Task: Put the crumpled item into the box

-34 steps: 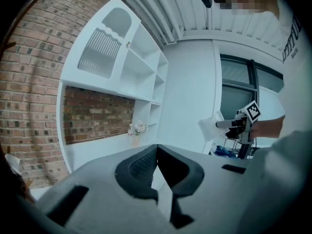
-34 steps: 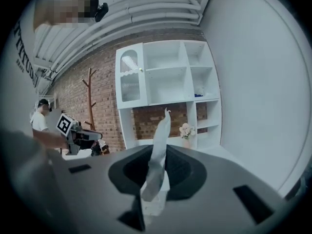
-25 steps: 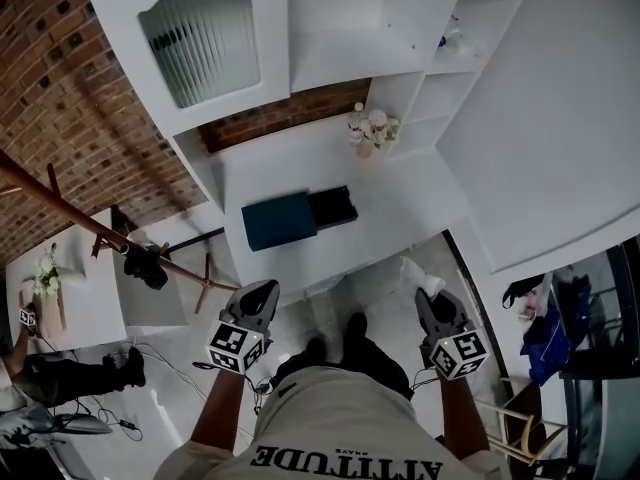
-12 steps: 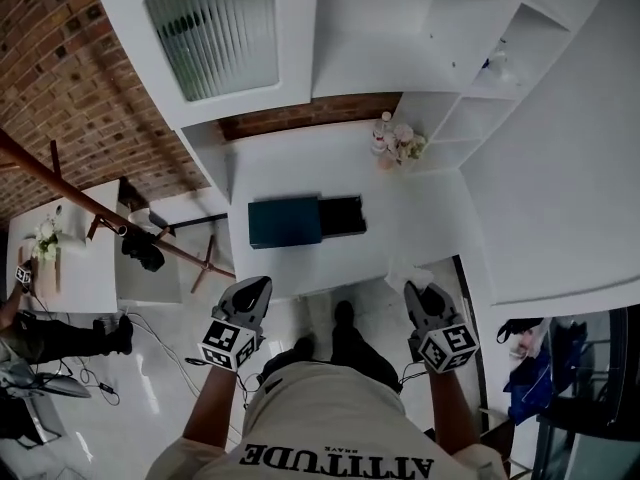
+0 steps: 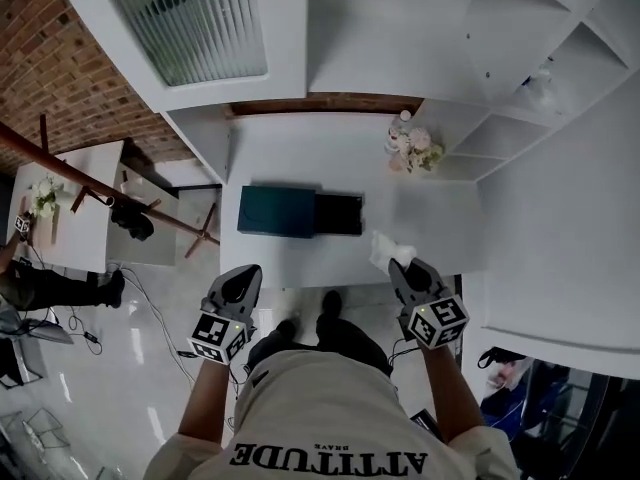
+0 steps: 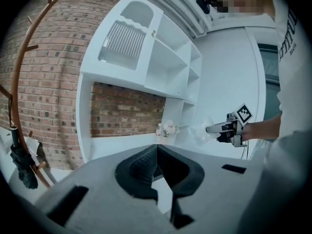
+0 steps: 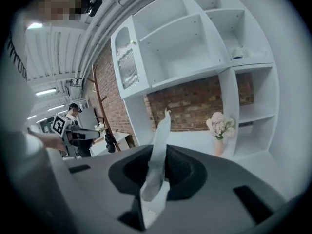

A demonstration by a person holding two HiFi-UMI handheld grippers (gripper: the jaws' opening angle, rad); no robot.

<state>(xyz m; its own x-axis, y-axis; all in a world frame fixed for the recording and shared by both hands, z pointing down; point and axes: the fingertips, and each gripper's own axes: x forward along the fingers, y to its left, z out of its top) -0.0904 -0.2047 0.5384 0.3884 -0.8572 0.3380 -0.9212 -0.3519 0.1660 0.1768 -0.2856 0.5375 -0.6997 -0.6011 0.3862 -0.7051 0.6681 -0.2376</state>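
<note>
A white counter (image 5: 300,158) stood below white shelving (image 5: 400,38) on a brick wall (image 5: 60,78). The left gripper (image 5: 243,276), jaws pressed together and empty, pointed at the counter's front edge. The box (image 5: 277,212) lay lengthwise left to right, ahead and leftward of the right gripper (image 5: 398,268). That gripper tilted slightly downward, its jaws pinching the crumpled tissue (image 5: 385,251).

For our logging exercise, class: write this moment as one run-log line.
right claw: shut on crumpled item | left claw: shut, empty | box: on table, item not yet inside
</note>
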